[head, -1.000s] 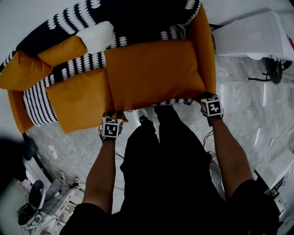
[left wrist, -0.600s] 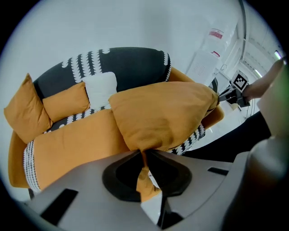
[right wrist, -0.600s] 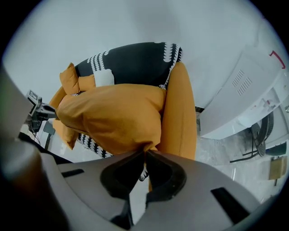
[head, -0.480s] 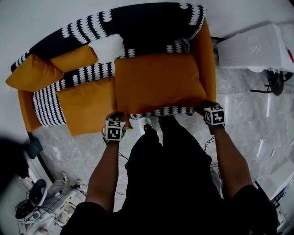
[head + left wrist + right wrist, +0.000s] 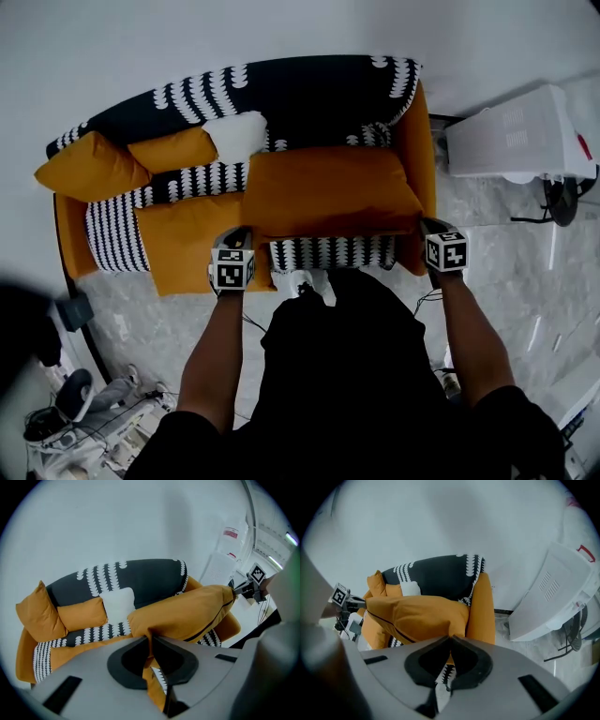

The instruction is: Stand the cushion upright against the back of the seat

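Now that both near corners are pinched, the large orange fabric seat cushion (image 5: 333, 192) is coming up off the right half of the sofa. A second ago: flat over the seat. Now its near edge is raised and the black-and-white striped seat fabric (image 5: 328, 253) shows under it. Its far edge sits low against the black backrest with white scallop print (image 5: 291, 89), so it looks to be hinging there: tilted, not upright yet.

Left hand-held gripper (image 5: 234, 237): jaws have just been closing and are now clamped on the near-left corner, with orange fabric squeezed between the pads. Right hand-held gripper (image 5: 424, 225): jaws together on the near-right corner, just beside the orange armrest (image 5: 420, 141).

My read is that the grasp is done and the rotation has started, so the task is early-to-mid. The next move needs both corners carried up and toward the far side evenly, until the cushion stands against the backrest.

Risk: each grip is only a thin fabric pinch, so a corner could slip. The small white pillow (image 5: 239, 133) sits just beside the far-left corner and may get nudged. The second orange seat cushion (image 5: 187, 239) at left is unchanged.
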`<state>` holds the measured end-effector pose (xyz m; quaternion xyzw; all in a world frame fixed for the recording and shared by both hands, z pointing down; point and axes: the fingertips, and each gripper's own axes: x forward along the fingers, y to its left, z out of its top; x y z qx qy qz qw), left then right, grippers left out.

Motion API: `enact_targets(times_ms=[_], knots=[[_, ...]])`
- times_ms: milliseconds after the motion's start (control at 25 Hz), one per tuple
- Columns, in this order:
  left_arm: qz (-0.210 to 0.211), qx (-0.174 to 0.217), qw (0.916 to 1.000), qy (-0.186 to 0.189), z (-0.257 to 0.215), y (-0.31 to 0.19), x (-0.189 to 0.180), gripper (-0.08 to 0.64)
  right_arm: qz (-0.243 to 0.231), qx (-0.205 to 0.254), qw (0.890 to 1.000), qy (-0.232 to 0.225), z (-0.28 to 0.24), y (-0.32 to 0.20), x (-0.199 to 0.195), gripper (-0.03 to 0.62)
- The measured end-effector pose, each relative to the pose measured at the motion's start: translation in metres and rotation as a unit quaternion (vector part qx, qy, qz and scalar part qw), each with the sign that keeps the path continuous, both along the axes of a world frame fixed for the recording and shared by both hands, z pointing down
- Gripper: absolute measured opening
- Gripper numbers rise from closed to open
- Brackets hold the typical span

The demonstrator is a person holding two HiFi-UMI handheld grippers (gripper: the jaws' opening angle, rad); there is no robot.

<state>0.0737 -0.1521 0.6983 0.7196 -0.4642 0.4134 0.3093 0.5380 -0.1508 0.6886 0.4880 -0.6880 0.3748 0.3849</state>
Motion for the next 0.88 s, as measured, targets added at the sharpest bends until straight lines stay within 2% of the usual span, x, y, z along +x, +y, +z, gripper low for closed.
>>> enact_targets(times_ms=[400, 880], knots=[[-0.047, 0.044, 0.9977, 0.019, -0.035, -0.080, 0.003, 0.043, 0.035, 0.046, 0.998, -0.030, -0.030, -0.076, 0.005, 0.041], [-0.085, 0.073, 0.9932, 0.032, -0.046, -0.167, 0.004, 0.040, 0.043, 0.083, 0.995, -0.042, -0.038, -0.165, 0.009, 0.041]])
